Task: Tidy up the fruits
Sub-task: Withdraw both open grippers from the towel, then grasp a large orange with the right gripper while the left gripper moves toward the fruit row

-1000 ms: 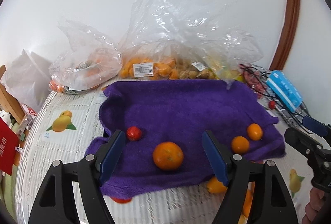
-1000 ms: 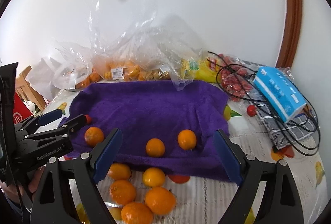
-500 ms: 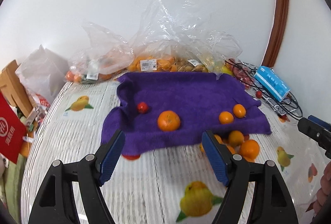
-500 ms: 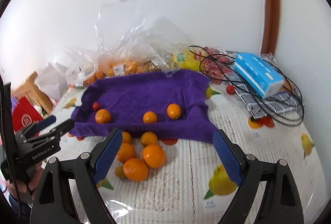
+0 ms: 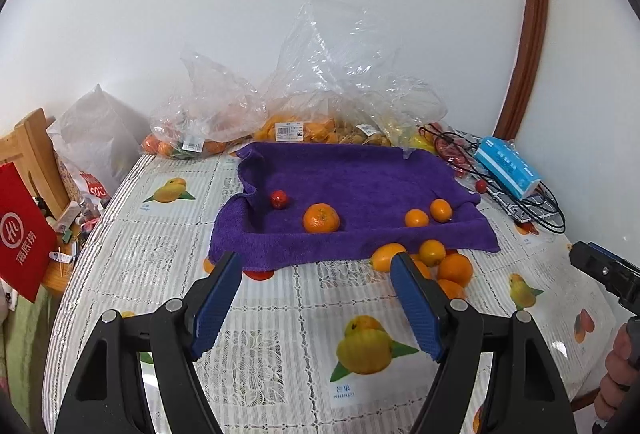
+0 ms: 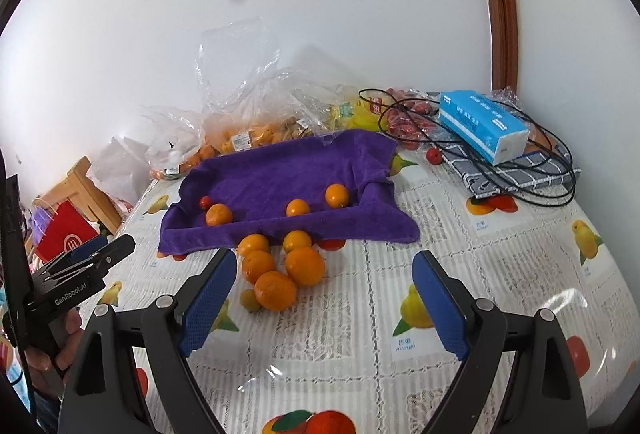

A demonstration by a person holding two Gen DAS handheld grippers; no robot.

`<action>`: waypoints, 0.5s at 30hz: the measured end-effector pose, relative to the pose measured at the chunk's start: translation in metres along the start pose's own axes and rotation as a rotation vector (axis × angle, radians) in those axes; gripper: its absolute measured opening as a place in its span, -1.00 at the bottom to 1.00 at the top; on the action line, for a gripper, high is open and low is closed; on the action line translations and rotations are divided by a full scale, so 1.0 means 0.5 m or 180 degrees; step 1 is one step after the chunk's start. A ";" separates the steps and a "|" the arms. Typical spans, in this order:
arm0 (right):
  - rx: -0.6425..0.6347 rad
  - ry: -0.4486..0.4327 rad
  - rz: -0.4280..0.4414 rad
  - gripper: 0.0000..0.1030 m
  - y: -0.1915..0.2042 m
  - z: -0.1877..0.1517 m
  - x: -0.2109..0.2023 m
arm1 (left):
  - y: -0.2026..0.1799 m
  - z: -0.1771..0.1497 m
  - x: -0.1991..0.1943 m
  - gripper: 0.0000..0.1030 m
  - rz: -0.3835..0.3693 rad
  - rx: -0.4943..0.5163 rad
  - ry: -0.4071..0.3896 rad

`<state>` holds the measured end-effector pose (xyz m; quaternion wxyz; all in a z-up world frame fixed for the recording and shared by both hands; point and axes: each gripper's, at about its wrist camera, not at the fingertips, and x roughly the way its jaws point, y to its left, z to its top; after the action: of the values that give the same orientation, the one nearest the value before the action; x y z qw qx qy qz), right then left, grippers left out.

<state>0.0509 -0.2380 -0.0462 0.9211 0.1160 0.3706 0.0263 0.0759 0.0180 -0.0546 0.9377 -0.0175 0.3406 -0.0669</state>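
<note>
A purple towel lies on the table. On it rest a big orange, two small oranges and a small red fruit. Several loose oranges cluster on the tablecloth at the towel's near edge. My left gripper is open and empty, held back over the cloth. Nothing sits between the jaws of my right gripper, which is open and hangs just short of the loose oranges.
Clear plastic bags of fruit line the wall behind the towel. A blue tissue pack, black cables and a checked cloth lie at the right. A red bag and wooden chair stand left of the table.
Both grippers have pulled back from the towel and risen a little, so more tablecloth and the loose oranges show. Their jaws kept the same width.
</note>
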 end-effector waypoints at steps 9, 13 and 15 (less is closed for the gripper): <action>-0.0112 -0.0121 -0.0214 0.72 0.006 -0.013 -0.002 | 0.006 -0.015 0.006 0.47 -0.0040 -0.0006 0.0041; -0.0287 -0.0165 -0.0366 0.72 0.019 -0.016 0.008 | 0.011 -0.021 0.017 0.47 -0.0082 -0.0013 0.0055; -0.0273 -0.0212 -0.0378 0.72 0.020 -0.017 0.013 | 0.012 -0.023 0.022 0.47 -0.0070 0.0005 0.0054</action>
<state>0.0501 -0.2258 -0.0542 0.9370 0.0551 0.3445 -0.0164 0.0776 0.0224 -0.0711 0.9340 -0.0200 0.3482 -0.0776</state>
